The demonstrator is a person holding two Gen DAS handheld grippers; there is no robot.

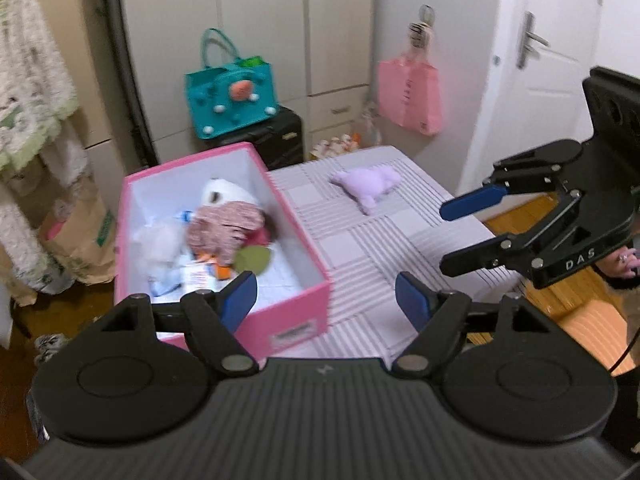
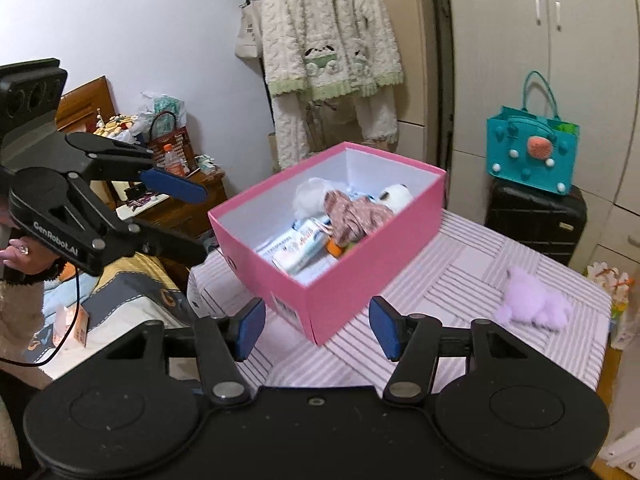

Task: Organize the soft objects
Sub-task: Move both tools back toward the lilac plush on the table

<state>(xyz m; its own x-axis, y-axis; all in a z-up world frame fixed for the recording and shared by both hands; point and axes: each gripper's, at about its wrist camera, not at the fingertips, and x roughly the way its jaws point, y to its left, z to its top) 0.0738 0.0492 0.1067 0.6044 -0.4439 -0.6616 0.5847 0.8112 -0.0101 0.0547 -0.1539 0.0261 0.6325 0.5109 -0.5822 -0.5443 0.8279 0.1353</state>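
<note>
Pink box (image 2: 360,280) stands on the striped tabletop (image 1: 384,248), lid off. Inside: a white plush (image 1: 224,194), a pink knitted cloth (image 1: 228,228), packets and other soft items piled together. A lilac plush (image 1: 370,184) lies alone on the tabletop, well apart from the box. Left gripper (image 1: 326,300): jaws parted, nothing between them, hovering by the box's near corner. Right gripper (image 2: 316,326): jaws likewise parted and empty, facing the box

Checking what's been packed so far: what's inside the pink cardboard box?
Pink cardboard box holds a white plush toy, pinkish knitted fabric and white packets; anything beneath them is hidden.
</note>
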